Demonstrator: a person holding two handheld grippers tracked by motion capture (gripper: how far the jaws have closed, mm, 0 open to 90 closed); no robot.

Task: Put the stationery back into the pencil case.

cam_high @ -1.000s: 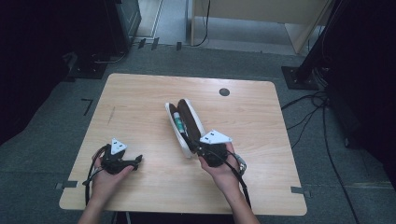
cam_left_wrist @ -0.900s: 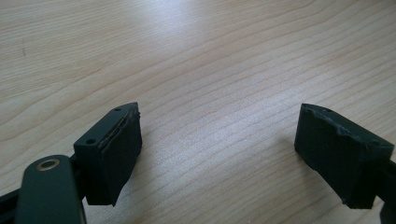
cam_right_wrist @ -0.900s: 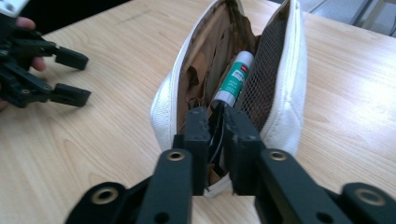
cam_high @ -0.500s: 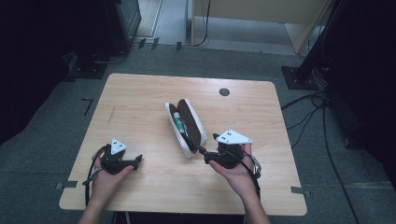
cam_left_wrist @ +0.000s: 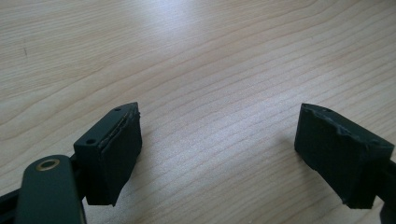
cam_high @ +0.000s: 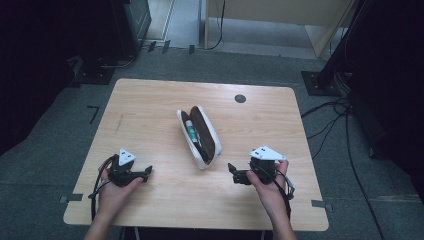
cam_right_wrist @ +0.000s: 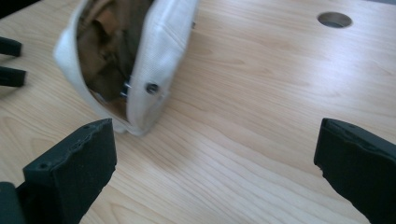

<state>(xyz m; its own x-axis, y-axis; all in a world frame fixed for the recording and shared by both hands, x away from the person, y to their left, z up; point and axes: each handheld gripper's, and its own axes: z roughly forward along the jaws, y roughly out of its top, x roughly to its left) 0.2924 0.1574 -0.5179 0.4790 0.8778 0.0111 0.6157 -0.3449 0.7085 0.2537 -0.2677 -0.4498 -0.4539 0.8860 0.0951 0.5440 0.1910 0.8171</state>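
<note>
grey carpet surrounds a pale wooden table [cam_high: 150, 110], with dark racks and cables along the edges of the high view. a round cable hole [cam_high: 240, 98] sits at about 1 o'clock from the table's middle. near the centre lies a white case [cam_high: 202, 137], its lid open and its brown lining showing, the long axis running from 11 o'clock to 5 o'clock; something green and white [cam_high: 190, 131] lies inside near its left wall.

the right gripper [cam_high: 233, 171] rests low at about 4 o'clock from the case, just beside its near end but apart from it, its tips pointing towards 9 o'clock. its jaws have just been opening and now stand wide apart with nothing between them; in the right gripper view the case [cam_right_wrist: 140, 60] lies ahead of the left pad [cam_right_wrist: 79, 163], not touching it.

the left gripper [cam_high: 147, 172] sits at about 8 o'clock from the case, well apart from it, pointing towards 3 o'clock. its jaws are spread over bare wood [cam_left_wrist: 210, 70], holding nothing.
</note>
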